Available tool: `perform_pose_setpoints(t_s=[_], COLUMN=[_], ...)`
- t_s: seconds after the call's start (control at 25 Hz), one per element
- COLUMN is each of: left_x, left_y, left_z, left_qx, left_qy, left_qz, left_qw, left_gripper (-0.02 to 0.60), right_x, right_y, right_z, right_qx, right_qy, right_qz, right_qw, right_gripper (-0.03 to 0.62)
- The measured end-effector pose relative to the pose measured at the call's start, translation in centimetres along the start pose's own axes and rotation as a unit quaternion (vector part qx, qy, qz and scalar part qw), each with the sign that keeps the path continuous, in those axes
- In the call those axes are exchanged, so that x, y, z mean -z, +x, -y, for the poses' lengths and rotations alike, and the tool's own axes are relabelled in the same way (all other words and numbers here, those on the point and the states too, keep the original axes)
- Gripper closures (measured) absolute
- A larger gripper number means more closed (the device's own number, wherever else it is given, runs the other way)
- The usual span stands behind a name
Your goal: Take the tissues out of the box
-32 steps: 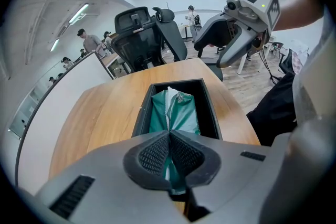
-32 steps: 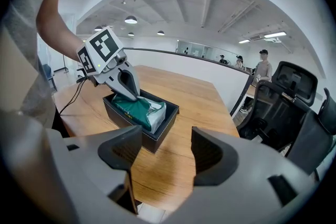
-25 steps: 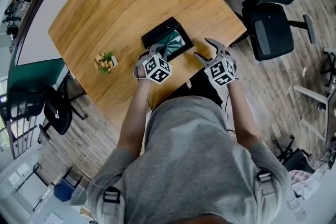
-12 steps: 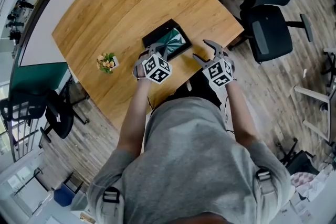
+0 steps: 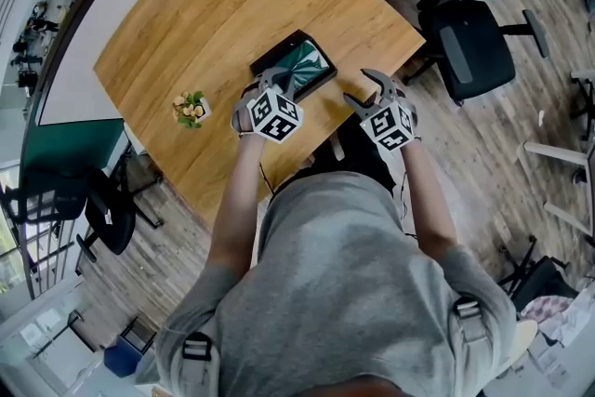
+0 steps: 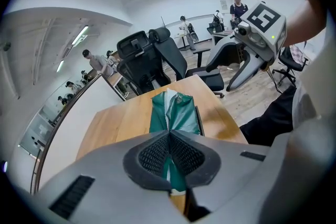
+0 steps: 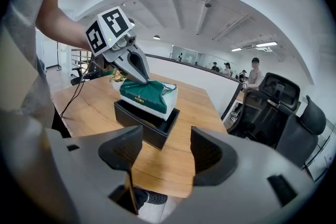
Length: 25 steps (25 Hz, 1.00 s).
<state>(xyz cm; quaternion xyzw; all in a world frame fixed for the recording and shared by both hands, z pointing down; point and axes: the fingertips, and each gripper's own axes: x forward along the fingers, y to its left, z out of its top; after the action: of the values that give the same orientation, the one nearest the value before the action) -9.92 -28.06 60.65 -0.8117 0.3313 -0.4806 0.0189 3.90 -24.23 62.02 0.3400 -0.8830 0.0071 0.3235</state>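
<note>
The green tissue pack (image 7: 146,94), resting half-raised and tilted in the black box (image 7: 142,124) on the table (image 7: 93,108), is being pinched at its wrapper by the closed fingers of the left gripper (image 7: 143,79), which should be lifting straight up while the right gripper (image 7: 165,152), hanging open and empty nearby, is bracing the box.

At the lower centre of the frame we see the left gripper (image 6: 169,136) with its grey jaws pressed together on the green plastic-wrapped pack of tissues (image 6: 181,113), which stretches away from them over the light wooden tabletop (image 6: 121,123). At the upper right we see the right gripper (image 6: 219,79), its curved grey jaws apart. Black office chairs (image 6: 142,55) stand beyond the table's far edge at upper centre.
</note>
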Motion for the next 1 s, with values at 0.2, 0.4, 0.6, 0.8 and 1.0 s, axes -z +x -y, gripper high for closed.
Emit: perform_pose_setpoints(t_s=[0.2, 0.4, 0.6, 0.8, 1.0], left_x=[0.0, -0.4, -0.3, -0.2, 0.3], left_y=[-1.2, -2.2, -2.7, -3.1, -3.3], left_z=[0.4, 0.8, 0.6, 0.4, 0.3], left_qx=[-0.004, -0.014, -0.020, -0.024, -0.025], left_qy=[0.009, 0.009, 0.004, 0.003, 0.000], left_qz=[0.002, 0.008, 0.008, 0.009, 0.008], left_qw=[0.9999, 0.9998, 0.9998, 0.9997, 0.9997], left_gripper=[0.558, 0.558, 0.558, 0.558, 0.558], right_x=[-0.2, -0.3, -0.6, -0.7, -0.7], right_y=[-0.7, -1.2, -1.4, -1.2, -1.3], right_z=[-0.7, -0.9, -0.9, -0.8, -1.1], right_qx=[0.004, 0.005, 0.006, 0.008, 0.009], right_qy=[-0.005, -0.012, -0.008, -0.004, -0.006], right_qz=[0.005, 0.012, 0.015, 0.017, 0.017], right_qw=[1.000, 1.000, 1.000, 1.000, 1.000], right_gripper=[0.304, 0.307, 0.309, 0.309, 0.309])
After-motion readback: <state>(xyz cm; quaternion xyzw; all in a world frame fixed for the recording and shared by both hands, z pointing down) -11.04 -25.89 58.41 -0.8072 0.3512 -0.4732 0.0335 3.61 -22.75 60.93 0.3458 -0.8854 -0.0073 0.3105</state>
